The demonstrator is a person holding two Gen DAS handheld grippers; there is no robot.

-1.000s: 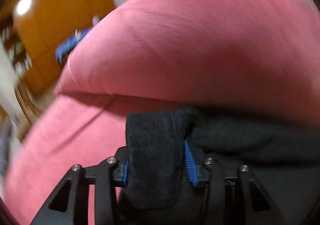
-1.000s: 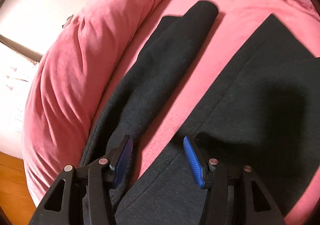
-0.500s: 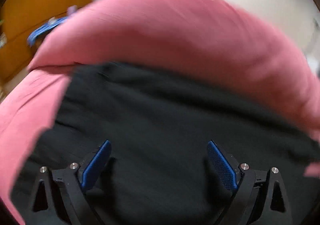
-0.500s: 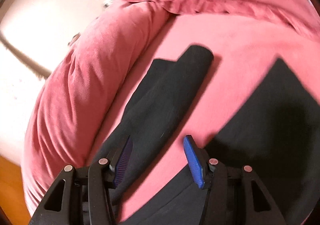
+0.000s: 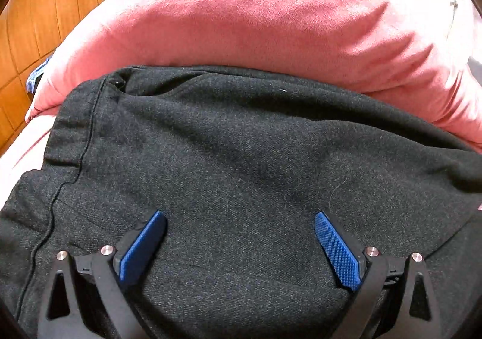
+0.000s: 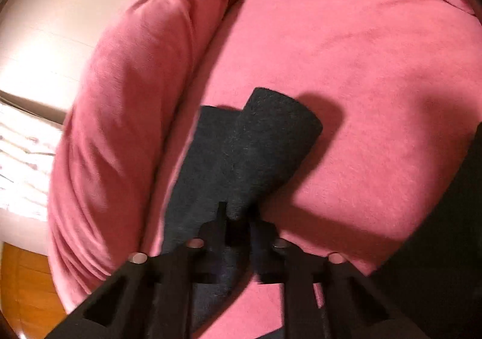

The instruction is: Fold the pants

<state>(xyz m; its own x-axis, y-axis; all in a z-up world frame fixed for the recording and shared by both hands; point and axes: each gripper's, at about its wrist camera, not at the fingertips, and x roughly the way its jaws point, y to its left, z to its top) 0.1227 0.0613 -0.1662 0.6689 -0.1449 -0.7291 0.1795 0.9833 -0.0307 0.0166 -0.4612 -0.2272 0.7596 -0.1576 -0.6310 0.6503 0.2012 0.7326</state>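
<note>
Fingers (image 5: pixel 144 245) of the left gripper (image 5: pixel 239 248) stand spread, empty, over the pants (image 5: pixel 241 158) by the pink bolster (image 5: pixel 256 22). Right gripper (image 6: pixel 238 218) fingers pinch one pant leg (image 6: pixel 256 140) away from the bolster. Likely mid-fold; next, carry that leg across.

Warm indoor light leaves the left view sharp, the right view motion-blurred around its fingers (image 6: pixel 217 227), shadow falling just beyond them, with fisheye bending and dark corners.
</note>
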